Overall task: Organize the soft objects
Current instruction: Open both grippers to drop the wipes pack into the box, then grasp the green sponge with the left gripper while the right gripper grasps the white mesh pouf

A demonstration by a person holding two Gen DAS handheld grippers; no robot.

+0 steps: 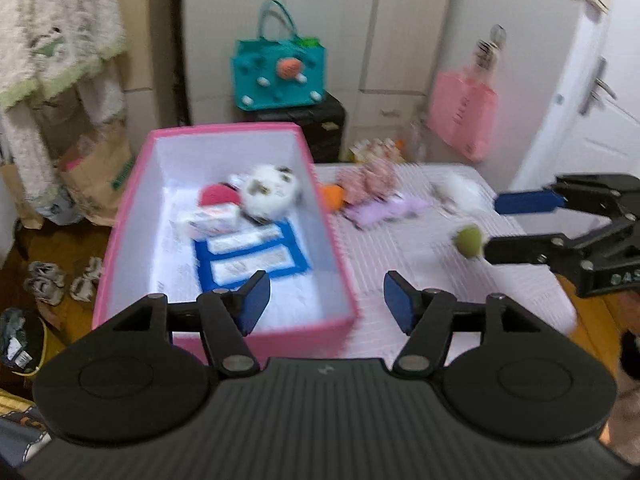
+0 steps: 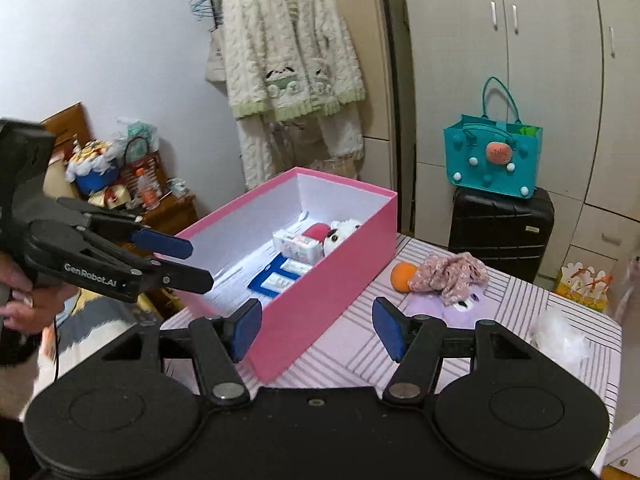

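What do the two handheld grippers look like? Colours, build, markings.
Both match: matte black bodies with ribbed top plates, round side discs and silver pivot pins on black linkage arms. The fingers carry blue pads. The left gripper shows white "GenRobot.AI" lettering on its side in the right wrist view. The right gripper shows partial white lettering in the left wrist view. No cables visible for certain.

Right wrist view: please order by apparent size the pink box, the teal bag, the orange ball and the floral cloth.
1. Pink box, clearly the largest.
2. Teal bag, though it stands farther from the camera.
3. Floral cloth.
4. Orange ball, partly hidden by the cloth.
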